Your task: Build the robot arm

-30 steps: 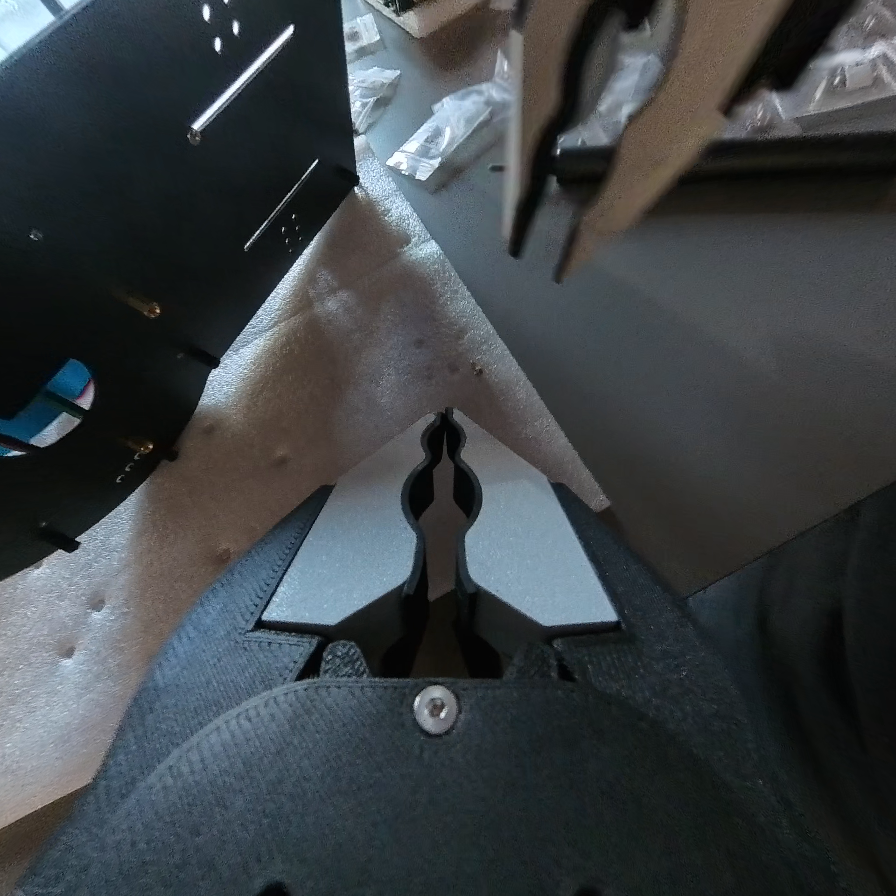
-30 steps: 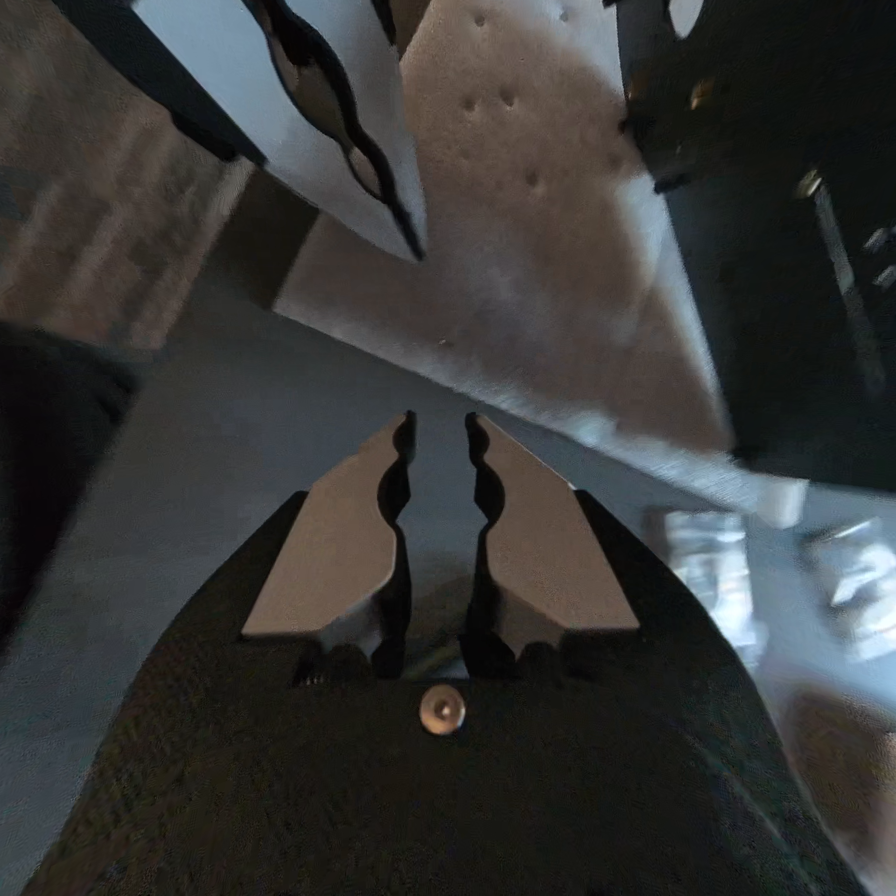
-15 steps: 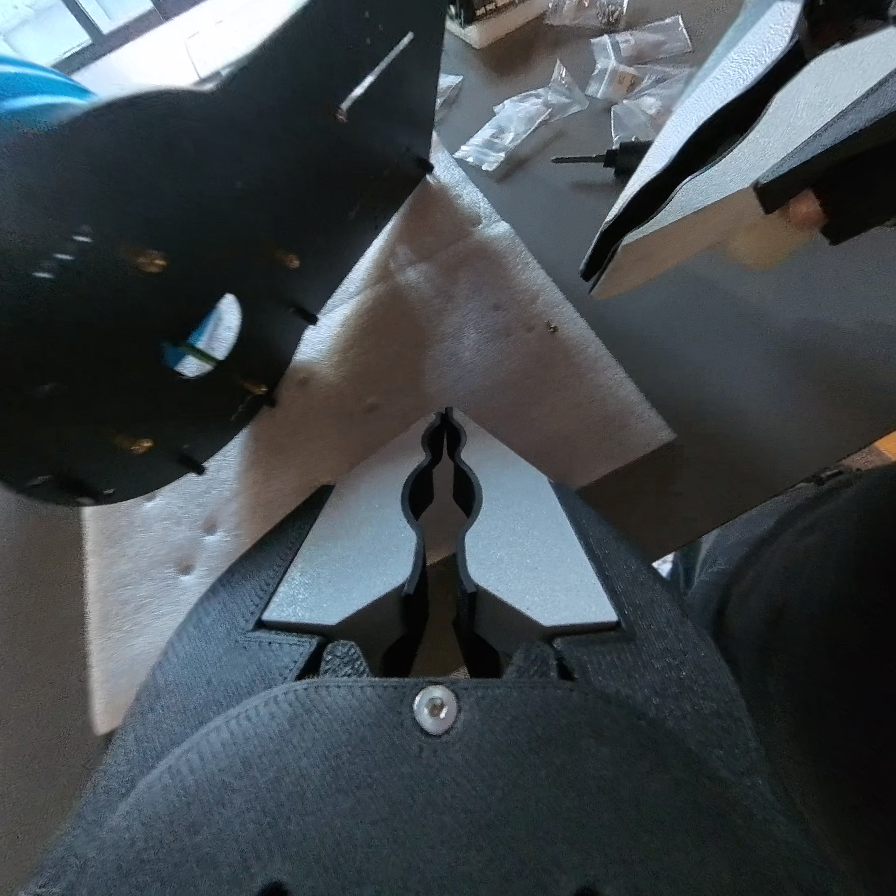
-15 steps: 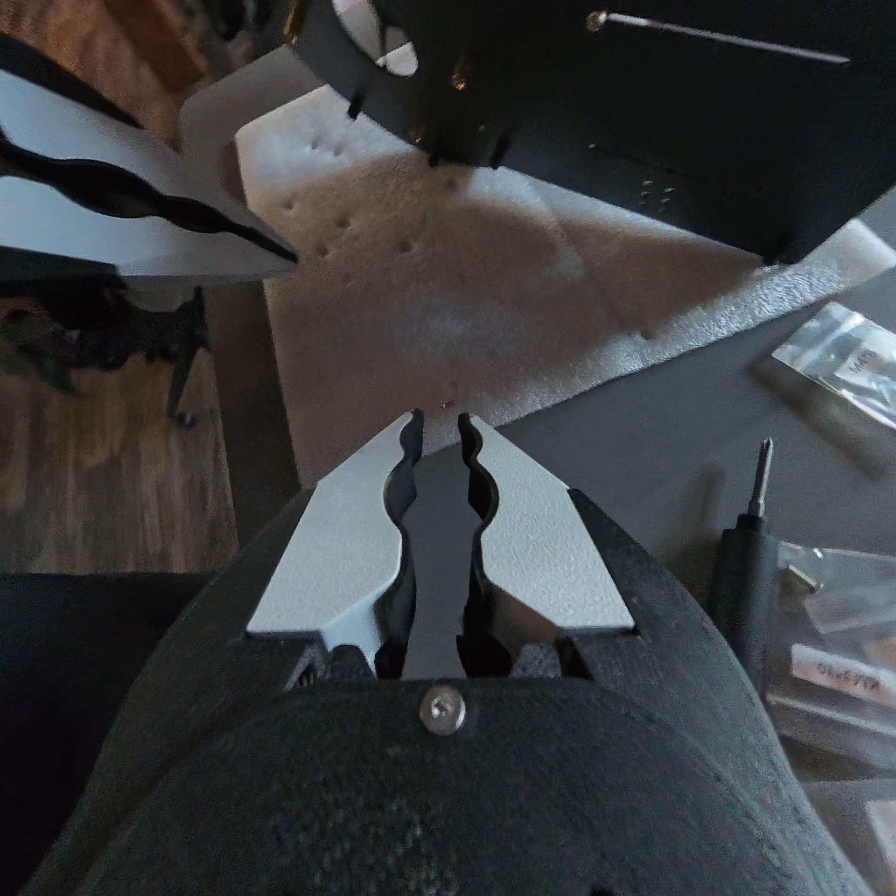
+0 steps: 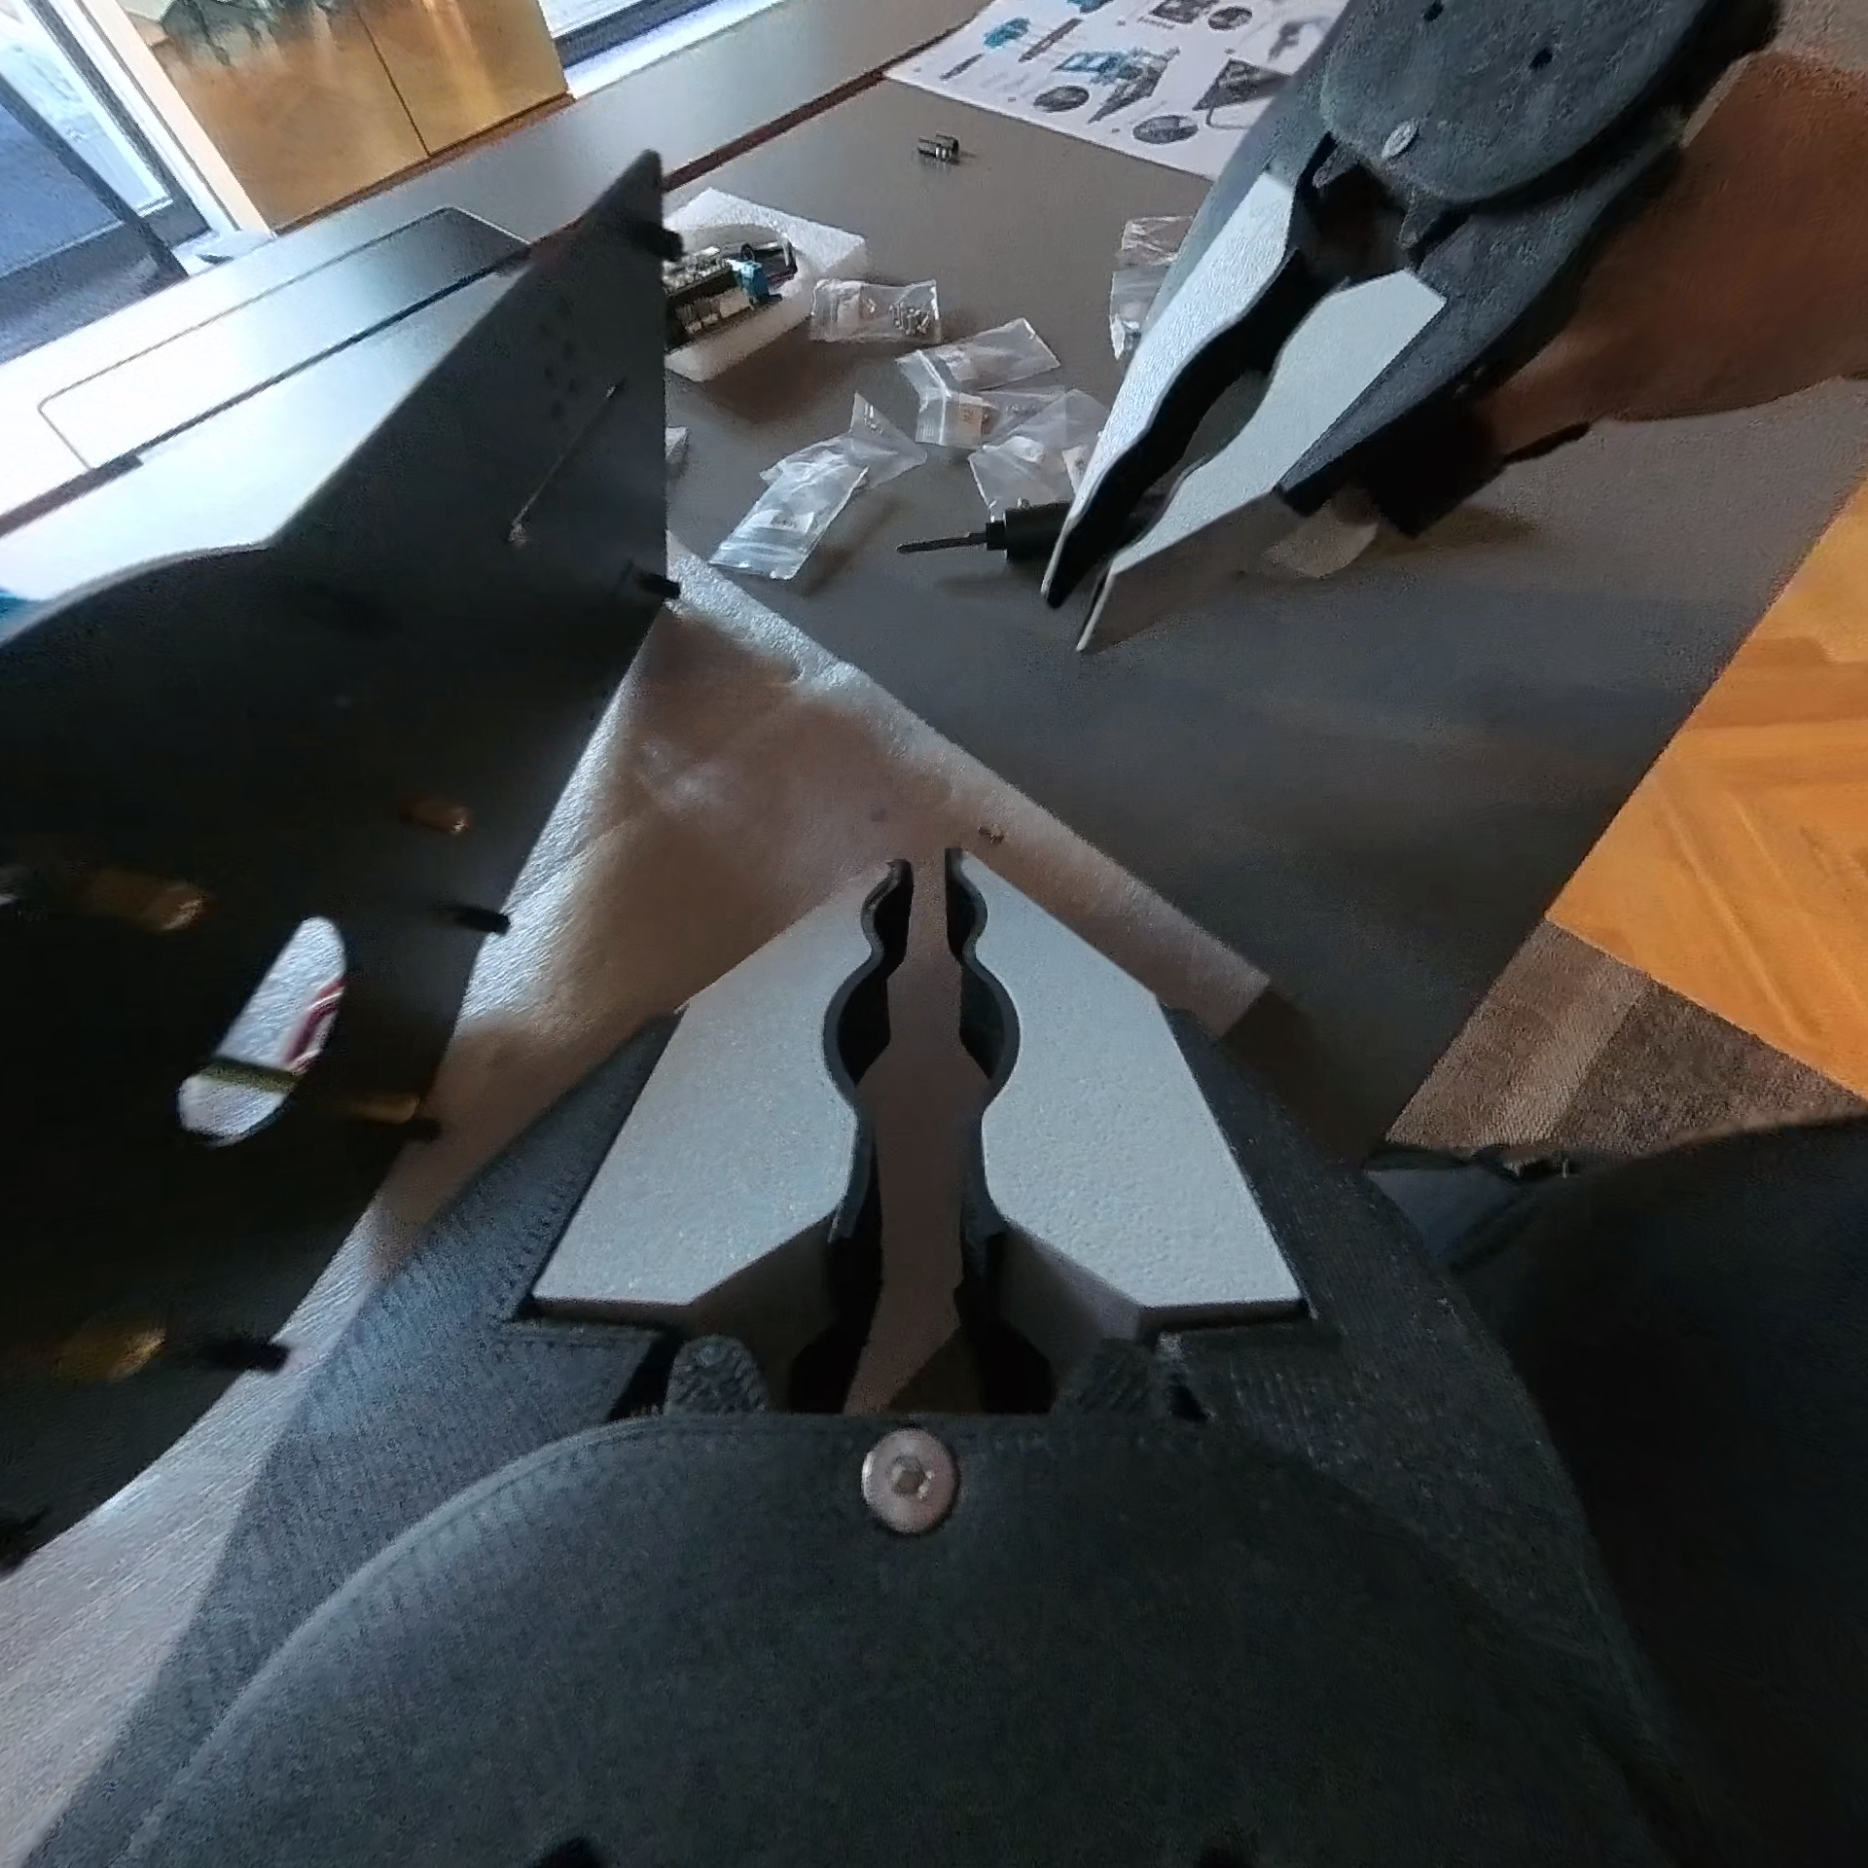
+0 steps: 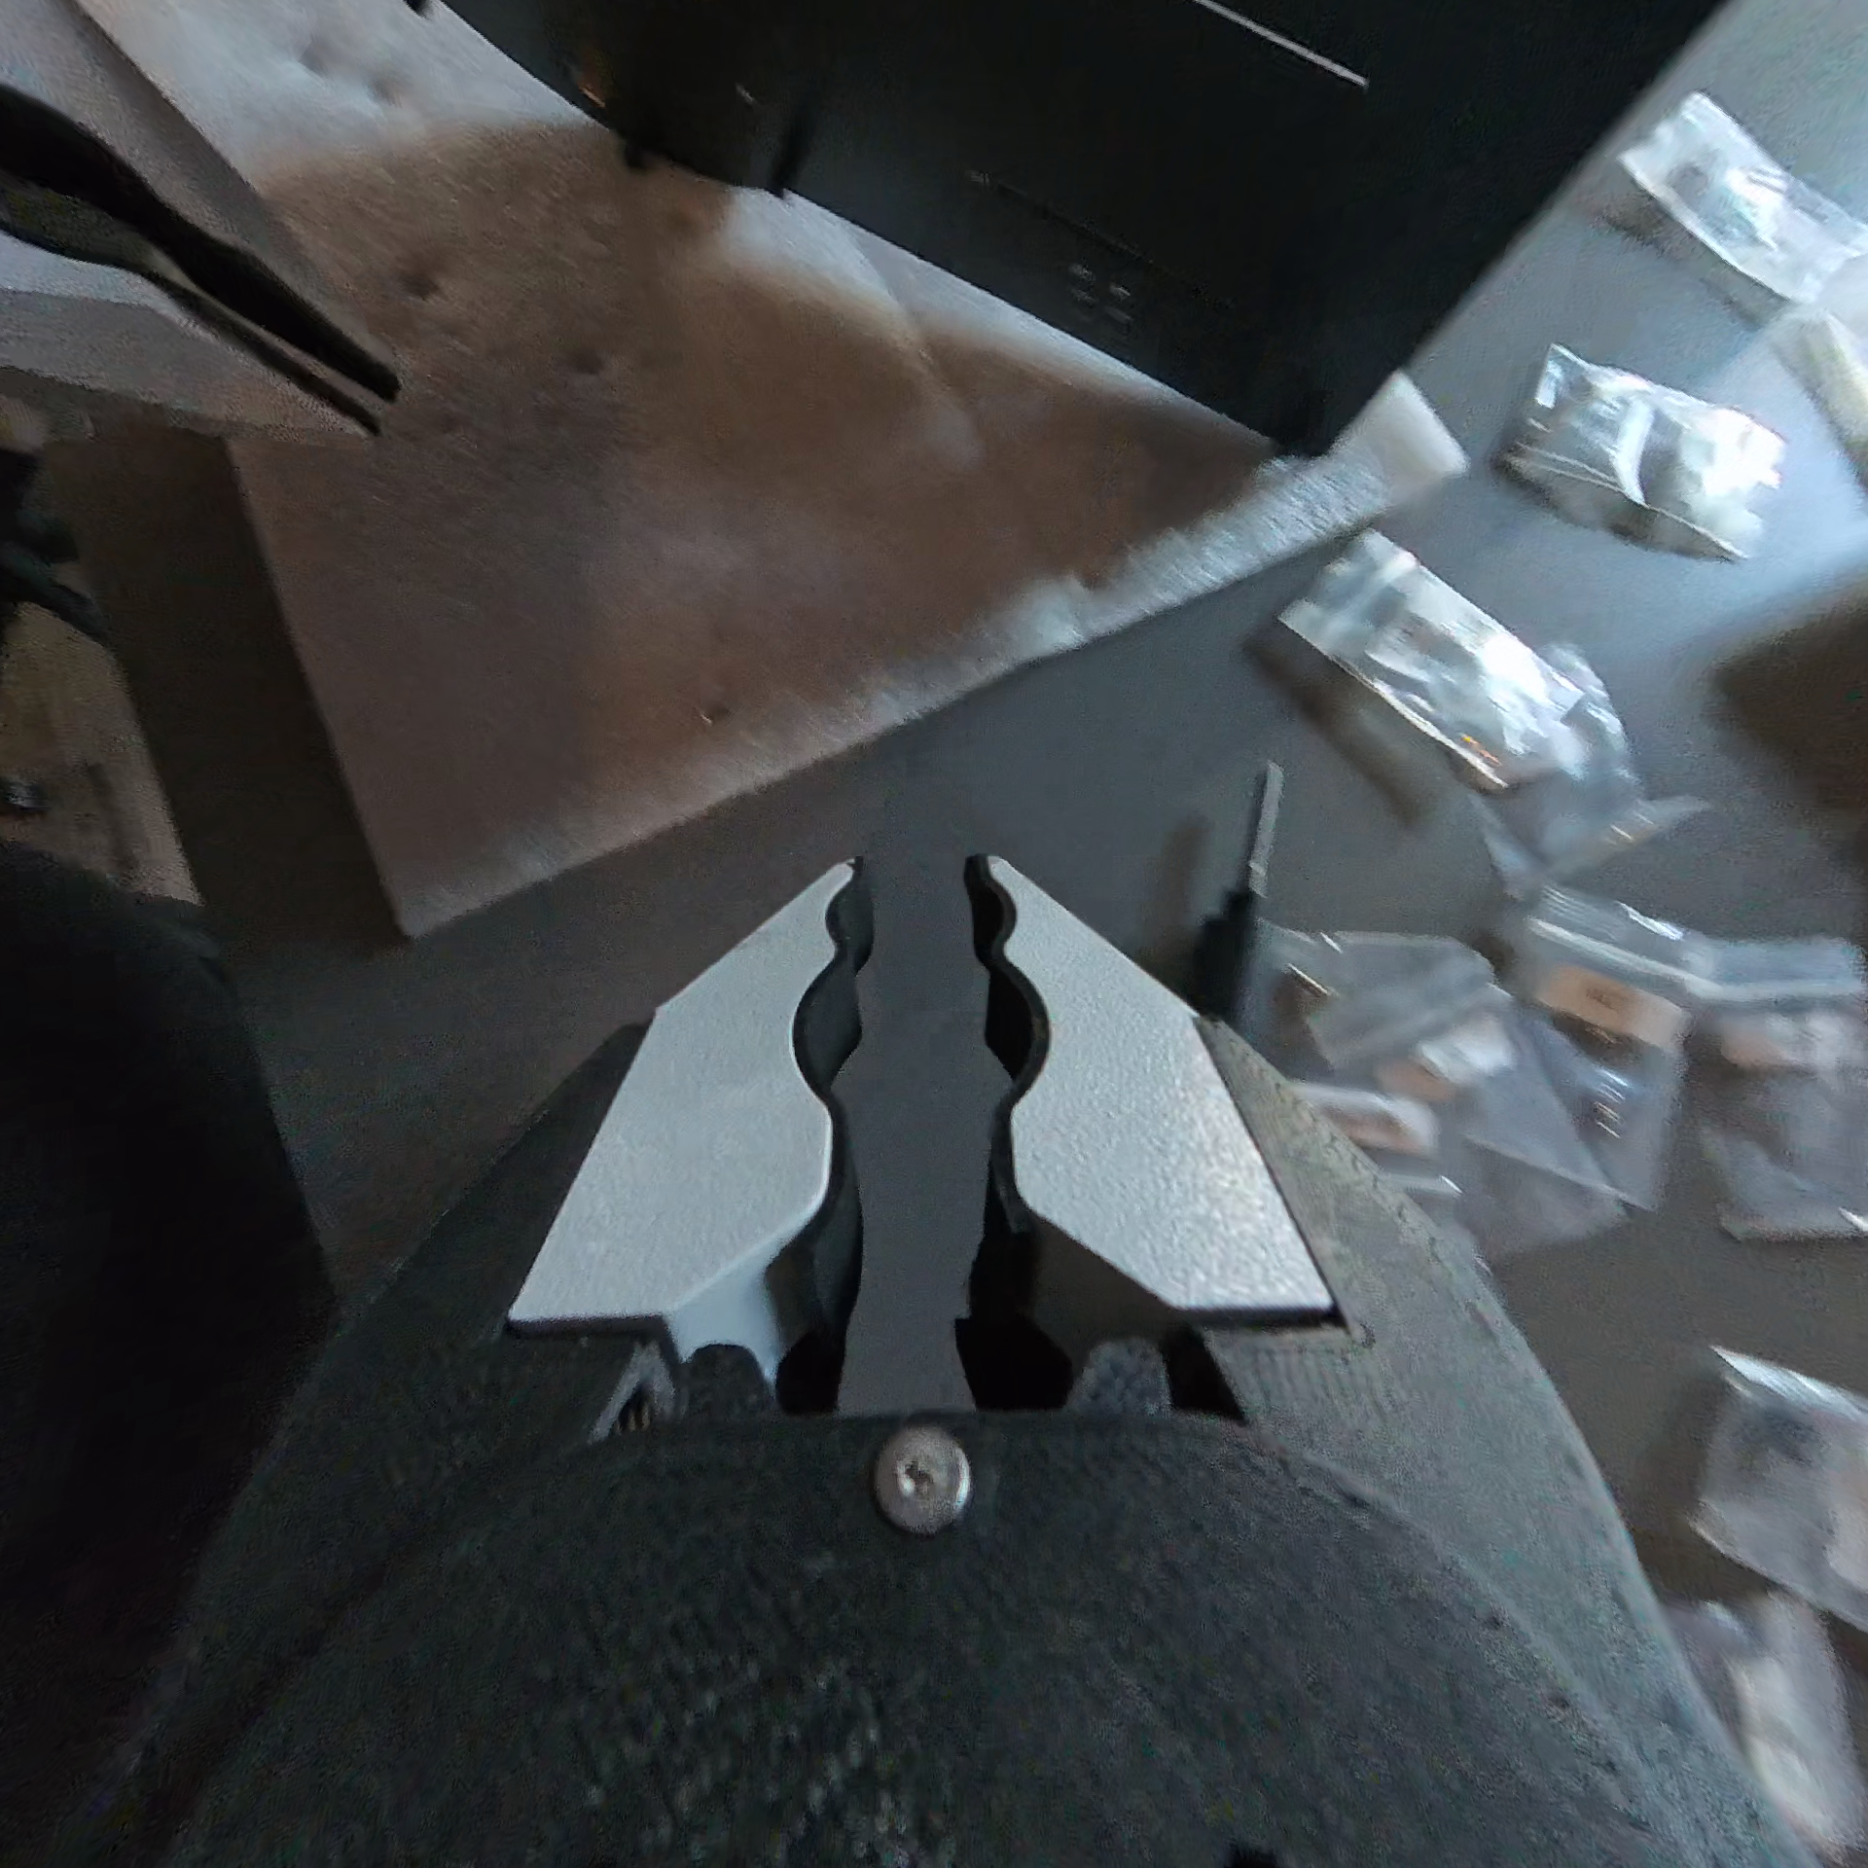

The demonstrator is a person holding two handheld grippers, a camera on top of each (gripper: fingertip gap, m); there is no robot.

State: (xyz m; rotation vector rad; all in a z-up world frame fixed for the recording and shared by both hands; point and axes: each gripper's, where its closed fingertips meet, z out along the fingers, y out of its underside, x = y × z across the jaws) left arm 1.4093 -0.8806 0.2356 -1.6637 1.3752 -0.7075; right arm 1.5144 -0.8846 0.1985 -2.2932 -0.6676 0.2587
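Observation:
My left gripper (image 5: 925, 864) is slightly open and empty, hovering over the near corner of a white foam sheet (image 5: 809, 768). A black metal plate with brass standoffs (image 5: 303, 606) lies on the foam to its left. My right gripper (image 6: 915, 864) is open and empty above the dark table (image 6: 606, 1011). A black screwdriver (image 6: 1228, 940) lies just to its right. In the left wrist view the right gripper (image 5: 1069, 619) hangs over the screwdriver (image 5: 1001, 534). The left gripper (image 6: 379, 399) shows at the upper left of the right wrist view.
Several clear bags of small parts (image 5: 970, 364) lie behind the screwdriver and also show in the right wrist view (image 6: 1415, 647). A circuit board on white foam (image 5: 738, 283) and a printed sheet (image 5: 1092, 61) lie farther back. A tiny screw (image 5: 989, 833) sits on the foam. The table edge and wood floor (image 5: 1718, 809) are at right. Some 12 cm of space lies between my two pairs of fingers. The right tips stand about 6 cm off the black screwdriver (image 6: 1228, 940). Look for it in the left wrist view (image 5: 1019, 525) too.
My left gripper's fingertips, touching before, now stand slightly apart. The left gripper has pulled up and back. The right gripper has swung toward the screwdriver and bags and stays open.

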